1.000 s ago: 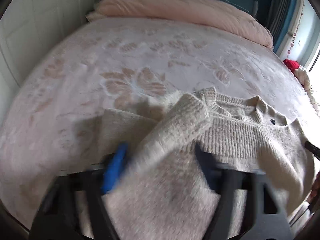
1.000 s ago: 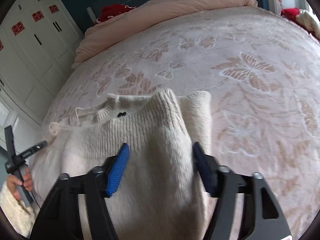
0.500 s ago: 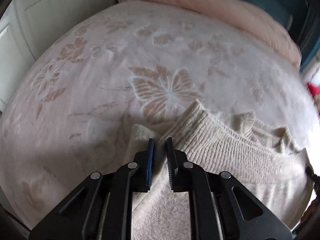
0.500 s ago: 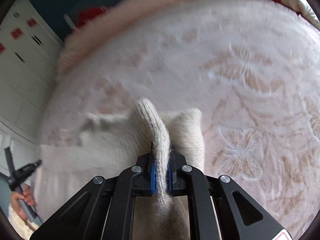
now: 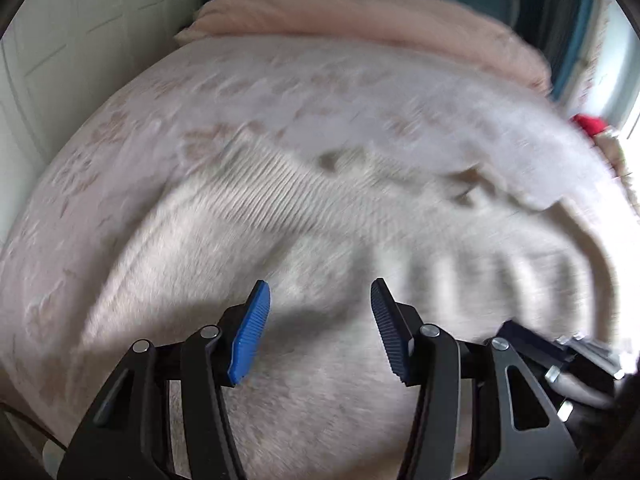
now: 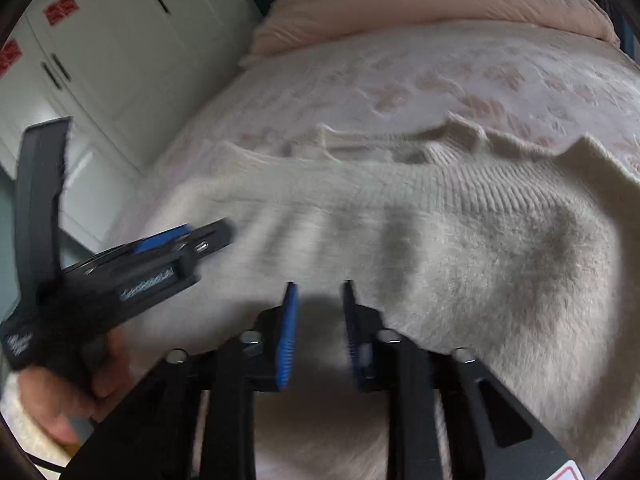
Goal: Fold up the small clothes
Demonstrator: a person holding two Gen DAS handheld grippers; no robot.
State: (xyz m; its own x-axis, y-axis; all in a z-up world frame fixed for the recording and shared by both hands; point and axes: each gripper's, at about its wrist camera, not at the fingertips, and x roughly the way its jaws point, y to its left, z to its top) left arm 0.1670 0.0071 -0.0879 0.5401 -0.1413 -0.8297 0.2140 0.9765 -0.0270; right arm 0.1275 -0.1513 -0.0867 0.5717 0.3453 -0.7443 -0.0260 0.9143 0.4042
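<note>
A cream knitted sweater [image 5: 304, 240] lies spread on the bed, collar toward the far side, its sleeves folded in over the body. It also fills the right wrist view [image 6: 460, 248]. My left gripper [image 5: 320, 308] is open and empty just above the sweater's lower body. My right gripper [image 6: 318, 304] is open by a narrower gap, empty, over the sweater's lower middle. The left gripper also shows at the left of the right wrist view [image 6: 168, 248], held in a hand. Both views are motion-blurred.
The pink bedspread [image 5: 120, 152] with butterfly patterns covers the bed. A rolled pink duvet [image 6: 440, 4] lies along the far edge. White cupboards [image 6: 100, 48] stand to the left of the bed. A red item [image 5: 588, 124] sits at the right edge.
Both grippers were shut half a second ago, the right one on a sleeve. Both have opened and let go, and moved toward each other over the sweater's lower body.
</note>
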